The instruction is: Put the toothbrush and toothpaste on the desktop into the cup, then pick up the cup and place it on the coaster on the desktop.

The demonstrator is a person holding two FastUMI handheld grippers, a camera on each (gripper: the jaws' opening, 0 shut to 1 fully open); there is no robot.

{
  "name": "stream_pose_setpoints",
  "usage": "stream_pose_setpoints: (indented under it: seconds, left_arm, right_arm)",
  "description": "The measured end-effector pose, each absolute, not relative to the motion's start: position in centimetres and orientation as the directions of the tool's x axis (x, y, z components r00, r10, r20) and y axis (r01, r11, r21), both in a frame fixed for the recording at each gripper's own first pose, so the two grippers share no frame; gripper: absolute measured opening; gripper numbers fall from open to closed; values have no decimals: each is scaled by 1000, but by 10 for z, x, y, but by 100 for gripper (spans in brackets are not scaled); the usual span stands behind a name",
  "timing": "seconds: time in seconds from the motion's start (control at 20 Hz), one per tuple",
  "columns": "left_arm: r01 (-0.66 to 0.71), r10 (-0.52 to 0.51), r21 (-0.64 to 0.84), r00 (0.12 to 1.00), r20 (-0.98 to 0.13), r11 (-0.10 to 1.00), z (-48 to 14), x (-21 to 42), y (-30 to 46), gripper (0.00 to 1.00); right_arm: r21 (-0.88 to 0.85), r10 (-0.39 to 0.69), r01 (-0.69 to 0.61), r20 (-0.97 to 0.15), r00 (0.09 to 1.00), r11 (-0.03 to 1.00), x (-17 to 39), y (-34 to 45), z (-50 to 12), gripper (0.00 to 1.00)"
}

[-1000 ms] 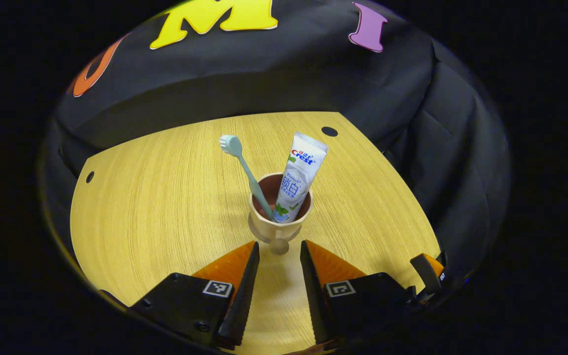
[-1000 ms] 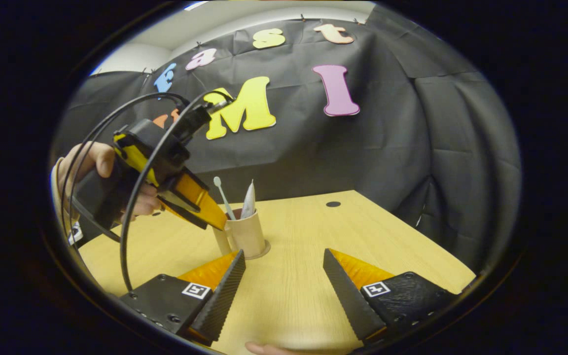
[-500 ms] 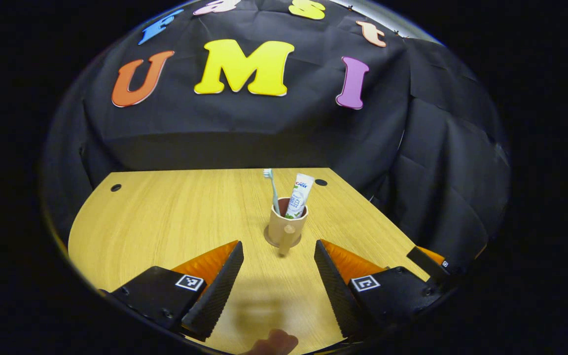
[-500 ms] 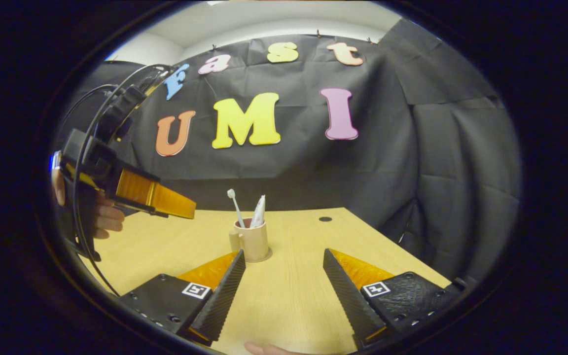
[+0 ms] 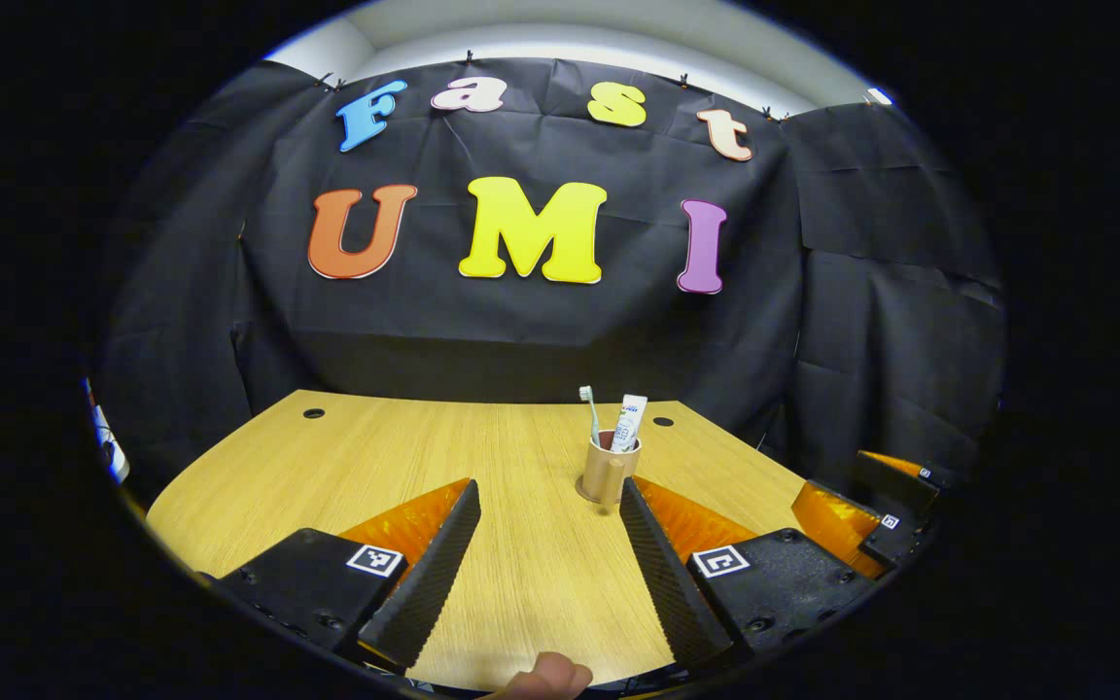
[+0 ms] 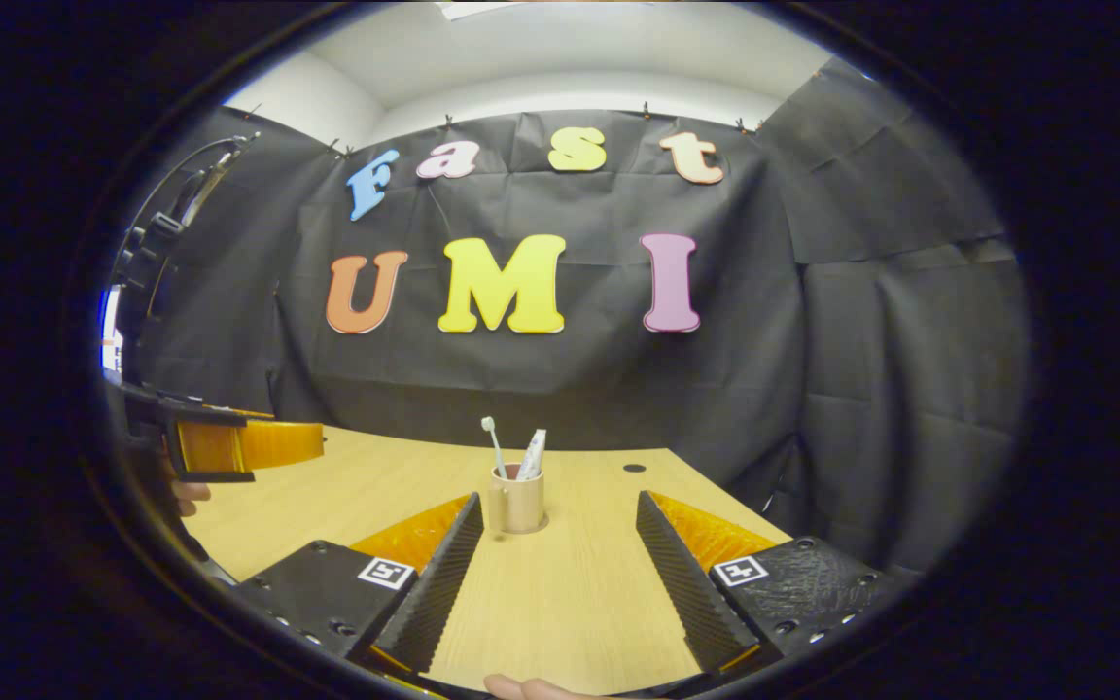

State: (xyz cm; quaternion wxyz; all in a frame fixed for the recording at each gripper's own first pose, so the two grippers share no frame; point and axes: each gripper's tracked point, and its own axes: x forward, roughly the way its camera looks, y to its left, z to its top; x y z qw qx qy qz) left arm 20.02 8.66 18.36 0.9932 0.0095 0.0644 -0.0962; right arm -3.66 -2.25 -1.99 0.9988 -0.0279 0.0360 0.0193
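Note:
A tan cup [image 5: 607, 472] stands upright on a round coaster [image 5: 587, 491] toward the far right of the wooden desktop [image 5: 375, 457]. A pale toothbrush [image 5: 587, 408] and a white toothpaste tube [image 5: 630, 420] stick up out of it. My left gripper [image 5: 548, 486] is open with nothing between its fingers, well short of the cup. In the right gripper view the cup [image 6: 518, 498] with toothbrush [image 6: 494, 442] and tube [image 6: 533, 452] sits on the coaster [image 6: 527, 529], beyond my open right gripper [image 6: 557, 498]. Neither gripper touches the cup.
The right gripper [image 5: 832, 481] shows low at the right of the left gripper view; the left gripper [image 6: 297, 443] and a hand [image 6: 186, 491] show at the left of the right gripper view. Small round holes [image 5: 313, 413] [image 5: 662, 422] mark the desktop's back corners.
Both grippers have drawn back and levelled out, so the cup looks smaller and farther off. The left gripper has left the cup's handle and opened wider. The cup has stayed in place.

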Motion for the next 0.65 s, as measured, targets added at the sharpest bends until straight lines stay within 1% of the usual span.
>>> stream_pose_setpoints:
  seconds: [0.2, 0.25, 0.35, 0.45, 0.55, 0.65]
  left_arm:
    - [154, -153, 19, 985, -77, 988, 182, 185, 100, 92]
    - [152, -151, 11, 986, -70, 988, 180, 179, 101, 92]
    - [141, -141, -8, 987, -75, 990, 175, 177, 108, 92]
    - [124, -125, -13, 989, -85, 992, 170, 180, 116, 92]
    - [118, -118, -12, 989, -86, 993, 168, 180, 120, 93]
    - [118, -117, 3, 989, -90, 993, 166, 180, 121, 93]
  right_arm:
    - [-18, 23, -23, -35, 999, 1000, -45, -32, -6, 93]
    - [-8, 21, -21, -27, 999, 1000, -47, -33, -3, 94]
    - [-29, 7, -7, -6, 1000, 1000, -46, -38, 1, 93]
    - [-65, -4, 3, -9, 1000, 998, -43, -38, -3, 93]
    - [-59, 11, -12, -14, 1000, 998, -44, -31, -4, 94]
    - [-57, 19, -19, -13, 1000, 998, -45, -26, -6, 93]
